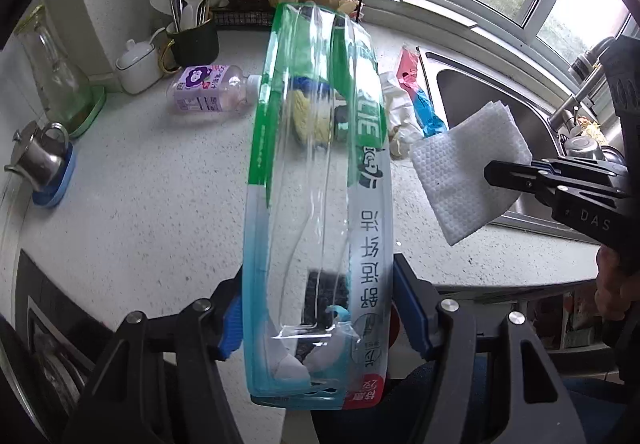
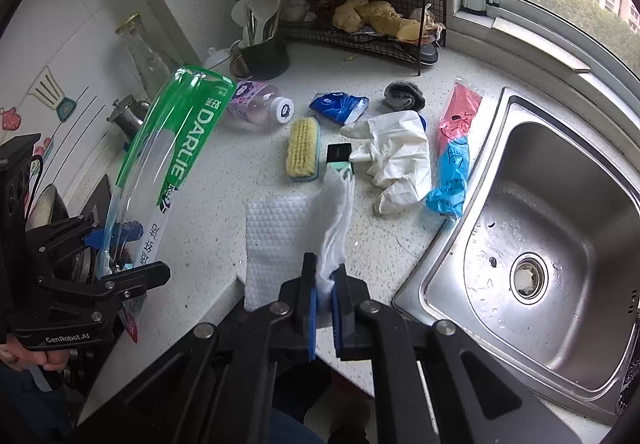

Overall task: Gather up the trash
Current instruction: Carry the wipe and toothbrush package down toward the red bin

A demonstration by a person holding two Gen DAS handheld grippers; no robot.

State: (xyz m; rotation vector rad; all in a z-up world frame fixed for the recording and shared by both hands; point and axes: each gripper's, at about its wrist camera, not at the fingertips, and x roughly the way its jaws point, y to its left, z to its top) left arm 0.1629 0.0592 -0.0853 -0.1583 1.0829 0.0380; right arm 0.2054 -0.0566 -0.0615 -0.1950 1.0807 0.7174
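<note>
Between right tongs: pinched tissue.

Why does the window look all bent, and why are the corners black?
Both wrist views use a fisheye lens: it curves the window frame and the sink edge, and leaves black corners outside its round picture. In the left wrist view the clear toothpaste packet is streaky with glare and blur; in the right wrist view daylight glints off the wet sink.

Counter front bare – brush, glove block ctr.
</note>
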